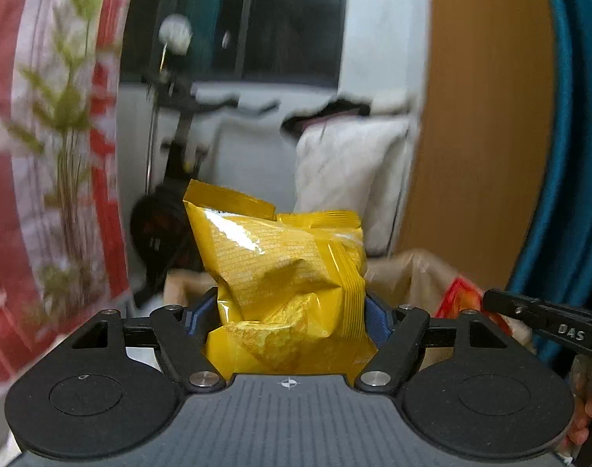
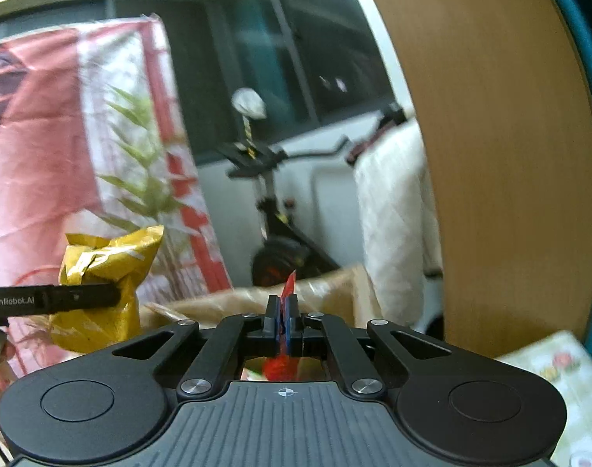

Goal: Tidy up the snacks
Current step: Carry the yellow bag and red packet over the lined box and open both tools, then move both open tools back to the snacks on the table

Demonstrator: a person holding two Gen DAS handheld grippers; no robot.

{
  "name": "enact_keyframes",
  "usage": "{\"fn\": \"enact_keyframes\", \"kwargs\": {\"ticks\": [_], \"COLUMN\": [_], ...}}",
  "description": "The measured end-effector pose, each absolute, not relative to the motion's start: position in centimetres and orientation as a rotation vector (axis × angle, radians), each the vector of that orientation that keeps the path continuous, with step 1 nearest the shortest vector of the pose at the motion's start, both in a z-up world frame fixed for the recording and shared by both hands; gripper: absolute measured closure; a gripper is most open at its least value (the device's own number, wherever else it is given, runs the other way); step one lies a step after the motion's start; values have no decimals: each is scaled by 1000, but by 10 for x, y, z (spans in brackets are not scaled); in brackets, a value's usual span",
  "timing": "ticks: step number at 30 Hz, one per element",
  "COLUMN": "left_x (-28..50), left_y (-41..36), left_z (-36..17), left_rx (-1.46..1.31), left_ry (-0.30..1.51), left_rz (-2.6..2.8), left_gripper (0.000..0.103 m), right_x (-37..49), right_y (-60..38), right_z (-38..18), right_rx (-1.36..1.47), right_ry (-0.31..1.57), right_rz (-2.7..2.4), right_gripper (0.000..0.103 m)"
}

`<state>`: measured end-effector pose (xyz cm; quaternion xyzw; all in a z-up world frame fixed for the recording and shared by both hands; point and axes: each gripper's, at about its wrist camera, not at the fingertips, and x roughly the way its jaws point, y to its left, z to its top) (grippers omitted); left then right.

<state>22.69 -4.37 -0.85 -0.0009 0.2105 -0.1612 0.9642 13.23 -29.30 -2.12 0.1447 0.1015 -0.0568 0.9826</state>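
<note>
In the left wrist view a puffed yellow snack bag [image 1: 284,268] stands upright between the blue pads [image 1: 375,319] of my left gripper [image 1: 288,307], which is shut on its lower half. The right wrist view shows my right gripper [image 2: 283,311] shut on the thin edge of a red snack packet [image 2: 288,286]; the rest of the packet hangs below the jaws. The same yellow bag [image 2: 101,268] appears at the left there, behind a finger [image 2: 62,297] of the left gripper. The red packet [image 1: 459,299] shows at the right in the left wrist view, by a right-gripper finger [image 1: 545,323].
A tan box or bag with a crinkled plastic lining [image 2: 334,288] lies just ahead and below. Behind it stand an exercise bike [image 2: 272,210] and a white quilted cover [image 2: 389,233]. A red-and-white banner [image 2: 43,155] is on the left, a wooden panel [image 2: 490,155] on the right.
</note>
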Motion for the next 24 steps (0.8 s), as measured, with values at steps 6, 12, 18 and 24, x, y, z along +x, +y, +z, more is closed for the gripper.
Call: {"fn": "enact_keyframes", "kwargs": {"ticks": [6, 12, 18, 24], "left_x": [232, 208, 179, 162], "left_y": [-29, -13, -3, 7], "left_z": [-31, -22, -10, -15], "left_rx": [-59, -33, 33, 41], "left_ry": [510, 477, 439, 453], "left_rz": [-296, -295, -279, -276], "left_gripper": [22, 22, 22, 22], "right_x": [129, 112, 87, 66], "right_y": [-284, -271, -261, -254], "right_z": [-36, -30, -22, -20], "right_rx": [241, 169, 120, 92], "right_ry": [271, 289, 298, 304], "right_rz": [-125, -115, -107, -91], "right_gripper": [76, 68, 59, 57]}}
